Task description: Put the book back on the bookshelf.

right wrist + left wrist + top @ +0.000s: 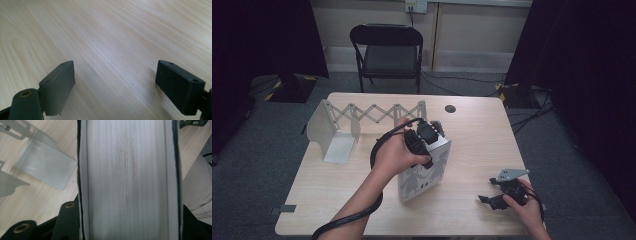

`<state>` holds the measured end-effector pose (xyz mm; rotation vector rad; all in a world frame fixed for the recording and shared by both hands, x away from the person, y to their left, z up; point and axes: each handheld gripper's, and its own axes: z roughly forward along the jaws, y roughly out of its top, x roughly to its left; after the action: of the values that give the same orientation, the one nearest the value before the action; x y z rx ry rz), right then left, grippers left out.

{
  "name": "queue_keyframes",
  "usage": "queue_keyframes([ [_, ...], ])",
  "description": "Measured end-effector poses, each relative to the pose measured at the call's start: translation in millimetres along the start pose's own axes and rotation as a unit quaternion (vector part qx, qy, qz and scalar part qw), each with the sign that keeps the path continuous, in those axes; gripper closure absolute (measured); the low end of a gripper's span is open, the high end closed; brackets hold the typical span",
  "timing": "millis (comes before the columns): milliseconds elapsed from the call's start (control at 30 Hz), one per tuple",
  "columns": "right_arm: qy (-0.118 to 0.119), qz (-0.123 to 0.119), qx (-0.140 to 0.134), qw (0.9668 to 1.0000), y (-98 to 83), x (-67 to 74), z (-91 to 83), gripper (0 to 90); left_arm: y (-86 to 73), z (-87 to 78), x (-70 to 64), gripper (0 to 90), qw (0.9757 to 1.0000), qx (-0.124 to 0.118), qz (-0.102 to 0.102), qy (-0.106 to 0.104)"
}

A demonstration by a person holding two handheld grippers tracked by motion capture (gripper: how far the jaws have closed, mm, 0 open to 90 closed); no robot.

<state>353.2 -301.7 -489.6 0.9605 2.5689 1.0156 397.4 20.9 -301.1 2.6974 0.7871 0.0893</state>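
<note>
- The thick white book (424, 170) is standing upright near the middle of the table (472, 145), just in front of the expanding metal book rack (362, 114).
- The left gripper (426, 134) is clamping the book from above, jaws closed on both covers across the page block (127, 180).
- Keeping it vertical and squeezed firmly is probably mattering most while carrying it toward the rack.
- The right gripper (115, 82) is resting wide open and empty over bare wood.
- The book's title is too small to read; its lower edge is hidden.
</note>
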Motion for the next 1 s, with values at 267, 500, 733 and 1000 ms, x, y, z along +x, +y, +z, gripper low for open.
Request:
queue_keyframes([
  [267, -0.015, -0.009, -0.008, 0.9998, -3.1, 3.2, 1.8, 14.8, -6.4, -1.3, 7.9, 51.7, 0.9998, -0.001, -0.015, 0.01],
  [500, -0.02, -0.005, -0.021, 0.9996, -6.5, 4.3, 1.7, 14.5, -9.5, -2.5, 13.5, 51.7, 0.9995, -0.006, -0.028, 0.01],
  [733, -0.023, -0.001, -0.034, 0.9992, -9.8, 5.1, 1.8, 14.4, -11.2, -3.7, 18.0, 51.7, 0.9991, -0.004, -0.041, 0.012],
  [1000, -0.026, 0.001, -0.041, 0.9988, -11.5, 5.5, 1.9, 14.3, -15.3, -6.1, 22.6, 51.7, 0.9986, -0.003, -0.05, 0.016],
])
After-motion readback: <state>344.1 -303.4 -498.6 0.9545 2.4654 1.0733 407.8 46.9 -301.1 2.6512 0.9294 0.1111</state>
